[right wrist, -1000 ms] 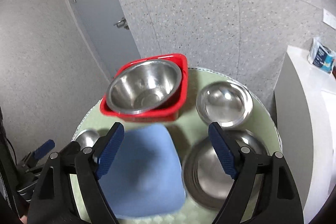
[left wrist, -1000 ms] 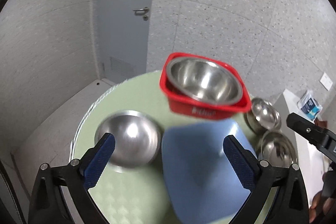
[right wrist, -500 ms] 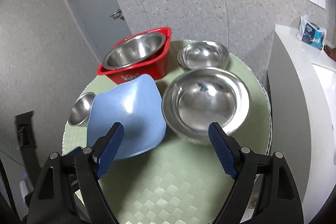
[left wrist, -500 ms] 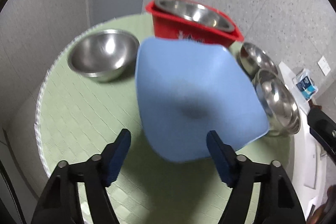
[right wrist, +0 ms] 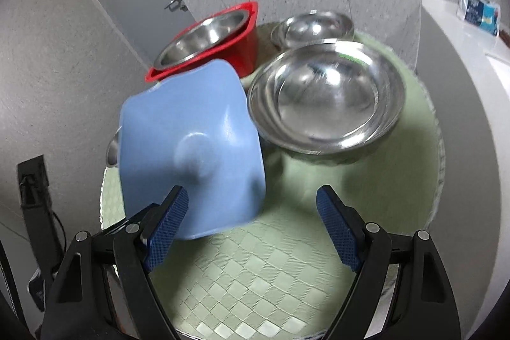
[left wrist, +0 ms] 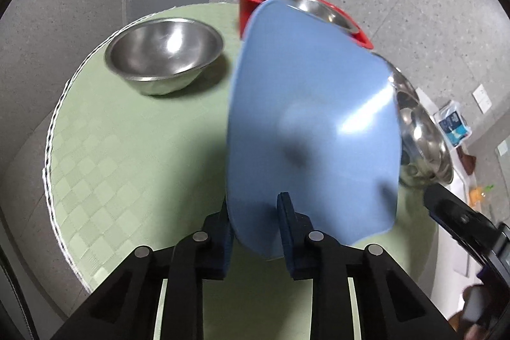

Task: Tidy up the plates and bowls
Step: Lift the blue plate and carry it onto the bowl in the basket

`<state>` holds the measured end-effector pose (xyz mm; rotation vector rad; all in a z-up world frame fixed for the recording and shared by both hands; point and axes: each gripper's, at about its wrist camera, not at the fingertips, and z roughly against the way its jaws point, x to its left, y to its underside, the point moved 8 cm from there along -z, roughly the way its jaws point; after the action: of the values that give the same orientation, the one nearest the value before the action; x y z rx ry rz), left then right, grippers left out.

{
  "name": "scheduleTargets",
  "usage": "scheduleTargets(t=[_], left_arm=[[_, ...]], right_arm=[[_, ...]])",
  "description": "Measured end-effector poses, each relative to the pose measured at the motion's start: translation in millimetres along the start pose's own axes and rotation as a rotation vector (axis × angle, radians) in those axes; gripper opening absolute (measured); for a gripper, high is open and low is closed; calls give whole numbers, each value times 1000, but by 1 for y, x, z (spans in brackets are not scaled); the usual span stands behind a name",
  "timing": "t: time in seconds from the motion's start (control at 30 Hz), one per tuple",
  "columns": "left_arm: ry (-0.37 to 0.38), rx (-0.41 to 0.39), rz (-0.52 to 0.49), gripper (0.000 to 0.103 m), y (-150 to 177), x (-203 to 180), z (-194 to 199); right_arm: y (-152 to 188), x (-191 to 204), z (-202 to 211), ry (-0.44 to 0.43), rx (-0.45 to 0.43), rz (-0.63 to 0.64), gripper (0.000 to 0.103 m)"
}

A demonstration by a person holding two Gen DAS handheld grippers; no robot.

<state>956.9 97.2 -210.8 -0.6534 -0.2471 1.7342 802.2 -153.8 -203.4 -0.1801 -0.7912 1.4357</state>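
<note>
hiding red bin (left wrist: 247, 9), tilted blue plate (left wrist: 312, 129)

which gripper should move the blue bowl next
Left. The left gripper is already shut on the blue bowl rim, tilting it up; the right gripper is open and empty.

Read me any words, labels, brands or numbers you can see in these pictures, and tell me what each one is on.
None can be read.
Blue and white packet on the white counter: carries printing, too small and blurred to read.
Red basin, blue bowl and the steel bowls: no marking shows in either view.
</note>
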Motion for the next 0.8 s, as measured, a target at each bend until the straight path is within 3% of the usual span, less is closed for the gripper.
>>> scheduleTargets(t=[0.13,0.27,0.37,0.43,0.5,0.7,0.8], left_arm=[[1,12,16,22,-6,14,0],[-1,13,12,23,-3,20,6],[-7,14,2,23,-3,20,9],[-10,13,-3,23,-4,19,9],[-17,13,-7,23,-5,18,10],[-61,-38,-37,21,-15,12,22],[-48,-65,-30,21,-25,9,33]], right_arm=[[12,-3,-24,6,47,-9,82],[19,-1,-39,-2,69,15,69],[21,4,-44,-43,98,25,44],[22,8,-45,-66,107,46,37],[25,11,-47,-82,124,54,21],[10,27,-31,-103,76,119,13],[-1,34,-16,-103,43,143,13]])
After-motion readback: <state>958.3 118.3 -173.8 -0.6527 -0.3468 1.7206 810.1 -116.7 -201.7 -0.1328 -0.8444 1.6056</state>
